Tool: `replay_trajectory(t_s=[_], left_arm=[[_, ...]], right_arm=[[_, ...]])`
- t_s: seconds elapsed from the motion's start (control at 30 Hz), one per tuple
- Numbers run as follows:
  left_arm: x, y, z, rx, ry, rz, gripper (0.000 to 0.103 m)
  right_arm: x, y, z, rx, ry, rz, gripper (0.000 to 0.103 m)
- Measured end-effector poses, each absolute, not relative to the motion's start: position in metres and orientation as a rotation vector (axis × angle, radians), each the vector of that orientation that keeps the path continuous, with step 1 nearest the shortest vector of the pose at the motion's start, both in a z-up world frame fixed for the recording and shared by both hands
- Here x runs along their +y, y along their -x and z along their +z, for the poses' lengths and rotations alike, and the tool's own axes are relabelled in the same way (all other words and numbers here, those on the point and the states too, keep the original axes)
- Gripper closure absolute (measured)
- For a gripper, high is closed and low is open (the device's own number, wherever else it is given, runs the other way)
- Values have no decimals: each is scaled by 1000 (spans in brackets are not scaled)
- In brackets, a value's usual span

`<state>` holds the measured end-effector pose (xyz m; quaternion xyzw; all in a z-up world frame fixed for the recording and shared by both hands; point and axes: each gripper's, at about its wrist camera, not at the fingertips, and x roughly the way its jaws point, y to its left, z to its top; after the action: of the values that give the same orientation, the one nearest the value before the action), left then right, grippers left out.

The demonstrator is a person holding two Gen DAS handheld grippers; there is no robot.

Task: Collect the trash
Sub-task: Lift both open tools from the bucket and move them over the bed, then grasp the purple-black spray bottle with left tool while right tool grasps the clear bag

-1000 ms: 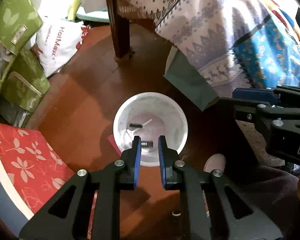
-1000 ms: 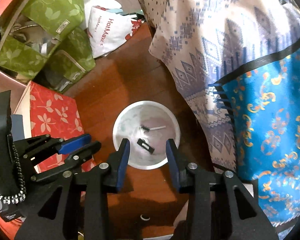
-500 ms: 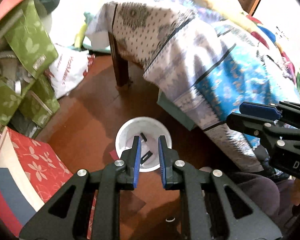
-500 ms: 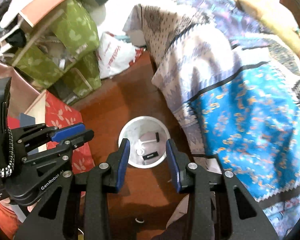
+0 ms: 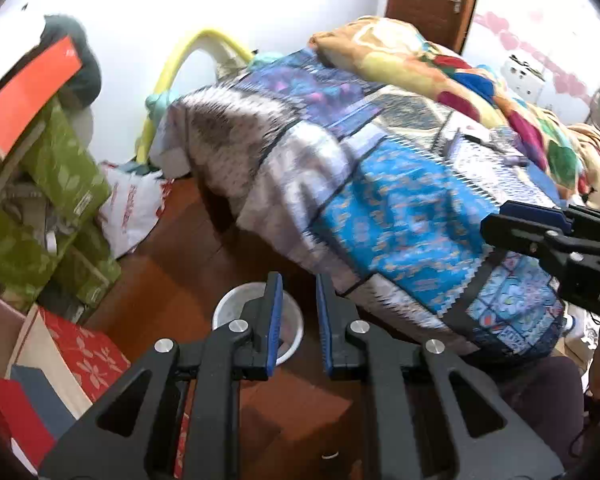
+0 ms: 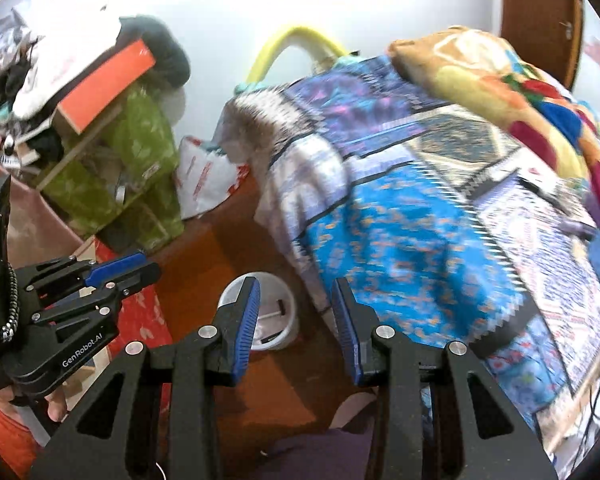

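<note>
Hovering well above the floor, both grippers point down at a slant toward the white bin [image 5: 256, 322], which sits on the brown floor [image 5: 172, 280] just beside the draped edge of the bed [image 5: 400, 208]. The left gripper [image 5: 296, 320] has its blue pads drawn nearly together with nothing between them; the right gripper [image 6: 296, 328] stands partly spread and is likewise empty. Inside the bin, the right wrist view shows a few small dark and pale scraps [image 6: 276, 314], so that trash looks already dropped in. With neither gripper carrying anything, the high, slanted pose probably serves to look over the room for more litter. A patterned blanket [image 6: 400, 240] hangs off the bed, and green boxes [image 5: 60, 184] and a white plastic bag [image 5: 130, 212] crowd the far side of the floor.
</note>
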<state>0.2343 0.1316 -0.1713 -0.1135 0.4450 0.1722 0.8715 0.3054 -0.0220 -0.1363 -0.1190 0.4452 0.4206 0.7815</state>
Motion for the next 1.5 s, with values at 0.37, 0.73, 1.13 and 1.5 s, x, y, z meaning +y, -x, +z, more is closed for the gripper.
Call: replay_trajectory(t_s=[0.37,0.73,1.13,1.5], left_arm=[[62,-281,-124,838,238,214,87],[0,-338,-117,761,175,128,53],[-48,-426,-159,853,110,2,34],[-53,-499,-202,880,116,-32,34]], right_arm=[[-111,-328,-94,837,205,767,69],[-189,-378,-100,833,165,591,56],[-230,-445,-146,892,106,482,37],[-230,-525,-199,984,58,472,37]])
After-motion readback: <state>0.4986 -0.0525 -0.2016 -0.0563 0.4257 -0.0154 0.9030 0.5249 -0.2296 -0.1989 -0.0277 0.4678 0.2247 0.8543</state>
